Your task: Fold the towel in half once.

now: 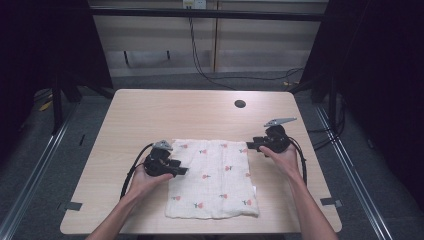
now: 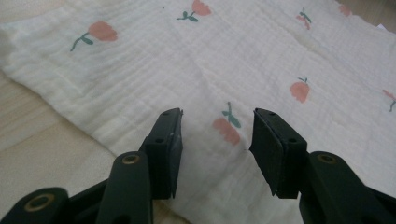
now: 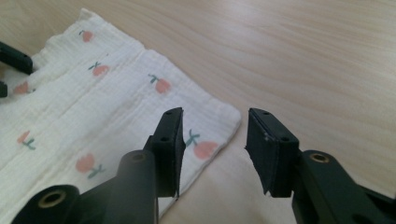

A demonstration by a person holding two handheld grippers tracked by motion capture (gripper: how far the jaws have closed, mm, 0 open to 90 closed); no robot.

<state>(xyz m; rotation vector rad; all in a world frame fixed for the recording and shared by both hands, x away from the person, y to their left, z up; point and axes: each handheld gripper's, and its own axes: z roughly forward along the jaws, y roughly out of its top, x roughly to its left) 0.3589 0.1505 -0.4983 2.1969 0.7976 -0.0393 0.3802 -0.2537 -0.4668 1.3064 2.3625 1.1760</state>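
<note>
A white cloth [image 1: 212,177] printed with small red flowers lies flat near the table's front edge. My left gripper [image 1: 181,167] hovers over its left edge, jaws open, with nothing between them. In the left gripper view the cloth [image 2: 243,70] spreads ahead, and a flower lies between the jaws of the left gripper [image 2: 217,135]. My right gripper [image 1: 251,145] sits at the cloth's far right corner, also open. In the right gripper view that corner of the cloth [image 3: 205,121] lies just past the jaws of the right gripper [image 3: 214,142].
The light wooden table [image 1: 150,115] has a round cable hole [image 1: 240,103] at the back right. Metal rails and dark floor flank the table, and cables run along the floor behind it.
</note>
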